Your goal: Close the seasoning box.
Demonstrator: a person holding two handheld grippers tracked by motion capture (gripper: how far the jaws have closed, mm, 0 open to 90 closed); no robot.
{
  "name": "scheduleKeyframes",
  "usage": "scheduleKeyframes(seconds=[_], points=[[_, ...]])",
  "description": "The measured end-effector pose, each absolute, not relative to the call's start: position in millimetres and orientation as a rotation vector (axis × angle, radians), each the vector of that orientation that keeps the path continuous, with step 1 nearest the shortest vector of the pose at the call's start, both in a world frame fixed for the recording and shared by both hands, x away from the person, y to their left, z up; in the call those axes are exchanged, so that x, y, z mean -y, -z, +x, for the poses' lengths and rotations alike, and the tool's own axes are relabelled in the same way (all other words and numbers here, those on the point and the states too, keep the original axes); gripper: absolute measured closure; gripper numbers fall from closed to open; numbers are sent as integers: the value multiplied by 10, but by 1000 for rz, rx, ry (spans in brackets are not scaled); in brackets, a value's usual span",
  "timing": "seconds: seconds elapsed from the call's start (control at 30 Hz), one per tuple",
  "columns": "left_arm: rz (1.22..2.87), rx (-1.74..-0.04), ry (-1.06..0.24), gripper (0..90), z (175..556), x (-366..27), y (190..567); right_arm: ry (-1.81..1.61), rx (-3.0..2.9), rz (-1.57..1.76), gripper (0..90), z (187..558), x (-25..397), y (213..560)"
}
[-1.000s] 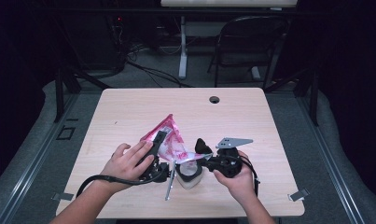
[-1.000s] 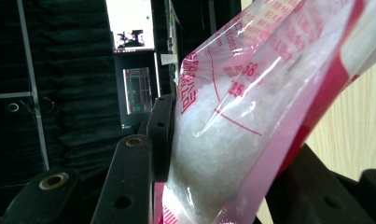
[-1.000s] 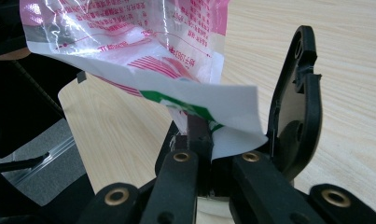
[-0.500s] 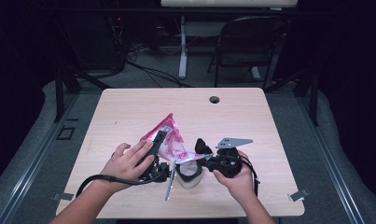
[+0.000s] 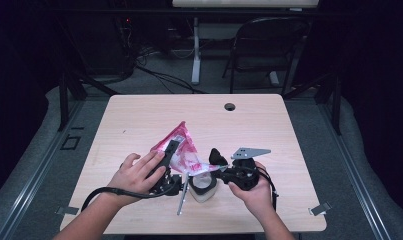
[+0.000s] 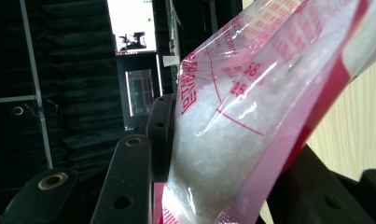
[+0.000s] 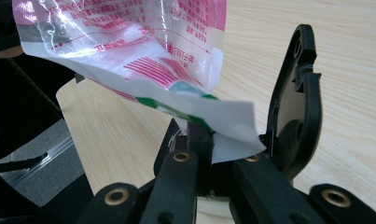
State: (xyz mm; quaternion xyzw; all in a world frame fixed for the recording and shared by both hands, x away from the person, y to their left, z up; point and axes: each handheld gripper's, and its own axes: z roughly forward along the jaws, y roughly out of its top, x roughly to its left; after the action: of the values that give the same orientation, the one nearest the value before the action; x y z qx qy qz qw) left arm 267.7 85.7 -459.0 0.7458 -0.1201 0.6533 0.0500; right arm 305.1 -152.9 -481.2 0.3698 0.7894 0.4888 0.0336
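A pink and clear plastic bag (image 5: 184, 152) of white grains is held up over the near middle of the table. My left gripper (image 5: 170, 149) is shut on the bag's body; in the left gripper view the bag (image 6: 251, 116) bulges between the jaws of that gripper (image 6: 232, 154). My right gripper (image 5: 212, 167) stands open at the bag's lower end. In the right gripper view the bag's white and green corner (image 7: 223, 130) lies deep between the spread jaws of that gripper (image 7: 195, 93); the bag hides its left jaw.
A small white cup (image 5: 203, 189) sits under the bag's lower end, near the front edge of the wooden table (image 5: 269, 125). A thin metal stick (image 5: 181, 201) lies beside it. A cable hole (image 5: 230, 106) and a folding chair (image 5: 266, 45) are at the back.
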Motion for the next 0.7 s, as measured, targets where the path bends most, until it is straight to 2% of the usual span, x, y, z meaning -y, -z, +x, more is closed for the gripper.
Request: scheduleKeyframes(seconds=[0.7], points=[[2262, 379, -1998, 639, 2680, -841, 4570, -1505, -2425, 1142, 900, 3054, 1532, 4817]])
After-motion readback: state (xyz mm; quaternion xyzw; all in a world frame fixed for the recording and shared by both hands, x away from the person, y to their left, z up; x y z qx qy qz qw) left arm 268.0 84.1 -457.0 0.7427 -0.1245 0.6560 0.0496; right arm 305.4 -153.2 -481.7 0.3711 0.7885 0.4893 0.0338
